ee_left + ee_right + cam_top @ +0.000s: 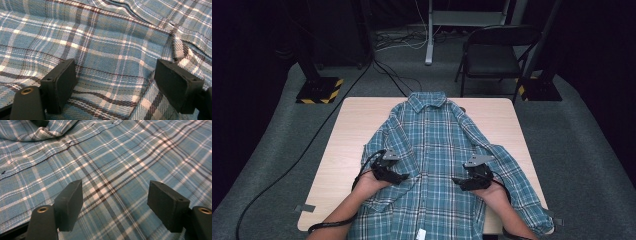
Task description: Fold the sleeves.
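Both grippers hovered low over the plaid shirt (432,150), and neither had cloth pinched. Looking along the left gripper (117,87), its two black pads stood wide apart with flat blue-and-white fabric between them, a stitched seam running up to a fold at the right; nothing was held. Along the right gripper (115,206) the pads were also apart, somewhat less so, over smooth cloth near what looked like the button placket, again with nothing gripped. From the high view the left gripper (393,172) sat over the shirt's left front panel and the right gripper (467,181) over the right front, both pointing inward toward the centre line, the person's hands coming in from the near edge. The shirt lay front-up and buttoned on the light wooden table (347,130), collar at the far end, hem hanging over the near edge, left sleeve folded in along the body, right sleeve spread toward the near right corner. My reading was that the work stood at a pause between smoothing and folding, with the hands positioning for a fresh hold. Next would probably call for each gripper to descend, gather a small ridge of fabric and close on it without dragging the panels askew.
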Action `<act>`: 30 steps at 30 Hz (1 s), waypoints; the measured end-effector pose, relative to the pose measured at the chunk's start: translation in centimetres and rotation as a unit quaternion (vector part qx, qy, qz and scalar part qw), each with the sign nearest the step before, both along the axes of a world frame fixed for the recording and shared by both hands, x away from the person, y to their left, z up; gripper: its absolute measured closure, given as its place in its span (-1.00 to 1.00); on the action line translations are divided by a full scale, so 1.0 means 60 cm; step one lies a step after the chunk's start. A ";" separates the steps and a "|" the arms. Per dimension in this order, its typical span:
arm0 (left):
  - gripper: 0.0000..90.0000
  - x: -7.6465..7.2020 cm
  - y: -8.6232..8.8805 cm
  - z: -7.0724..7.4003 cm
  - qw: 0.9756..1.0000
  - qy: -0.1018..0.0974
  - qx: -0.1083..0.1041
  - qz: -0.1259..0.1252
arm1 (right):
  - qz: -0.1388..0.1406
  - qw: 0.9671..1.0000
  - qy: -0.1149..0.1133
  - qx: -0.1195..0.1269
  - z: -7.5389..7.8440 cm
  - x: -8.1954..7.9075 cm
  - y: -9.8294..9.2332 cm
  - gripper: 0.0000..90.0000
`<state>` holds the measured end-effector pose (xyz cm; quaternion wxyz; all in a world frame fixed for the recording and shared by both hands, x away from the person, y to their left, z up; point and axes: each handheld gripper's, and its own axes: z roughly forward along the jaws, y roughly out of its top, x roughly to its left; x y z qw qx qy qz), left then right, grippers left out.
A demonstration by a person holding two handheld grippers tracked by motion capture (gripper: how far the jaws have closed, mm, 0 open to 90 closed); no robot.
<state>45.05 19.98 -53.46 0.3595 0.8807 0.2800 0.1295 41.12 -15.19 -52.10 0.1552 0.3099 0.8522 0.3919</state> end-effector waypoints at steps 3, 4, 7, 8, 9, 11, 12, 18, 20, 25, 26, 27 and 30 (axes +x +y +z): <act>-0.62 -0.001 0.000 -0.001 1.000 -0.001 -0.001 0.001 | -0.006 1.000 -0.001 0.002 0.003 0.000 -0.007 -0.38; -0.62 -0.001 0.000 -0.001 1.000 -0.001 -0.002 0.002 | -0.008 1.000 -0.003 0.002 0.004 0.000 -0.009 -0.39; -0.63 -0.002 0.000 -0.002 1.000 -0.003 -0.005 0.004 | -0.016 1.000 -0.005 0.002 0.007 0.000 -0.017 -0.38; -0.63 -0.002 0.000 -0.002 1.000 -0.004 -0.005 0.004 | -0.018 1.000 -0.006 0.001 0.008 0.001 -0.019 -0.38; -0.63 -0.003 0.000 -0.002 1.000 -0.004 -0.005 0.004 | -0.021 1.000 -0.007 0.001 0.009 0.001 -0.022 -0.37; -0.63 -0.002 0.000 -0.002 1.000 -0.004 -0.006 0.004 | -0.026 1.000 -0.007 0.002 0.009 0.002 -0.027 -0.36; -0.63 -0.002 0.000 -0.002 1.000 -0.004 -0.006 0.004 | -0.028 1.000 -0.008 0.002 0.010 0.002 -0.030 -0.36; -0.64 -0.003 0.000 -0.003 1.000 -0.005 -0.006 0.005 | -0.046 0.999 -0.008 0.006 0.013 0.004 -0.049 -0.37; -0.65 -0.003 0.000 -0.003 1.000 -0.005 -0.006 0.005 | -0.051 0.999 -0.007 0.008 0.014 0.004 -0.054 -0.36; -0.65 -0.002 0.000 -0.003 1.000 -0.005 -0.007 0.005 | -0.061 0.998 -0.004 0.007 0.014 0.006 -0.067 -0.35; -0.65 -0.002 0.000 -0.003 1.000 -0.005 -0.007 0.005 | -0.063 0.998 -0.005 0.006 0.014 0.007 -0.069 -0.35; -0.65 -0.002 0.000 -0.003 1.000 -0.005 -0.007 0.005 | -0.064 0.998 -0.005 0.005 0.014 0.007 -0.070 -0.34; -0.65 -0.002 0.000 -0.003 1.000 -0.005 -0.007 0.005 | -0.068 0.998 -0.006 0.000 0.015 0.007 -0.075 -0.34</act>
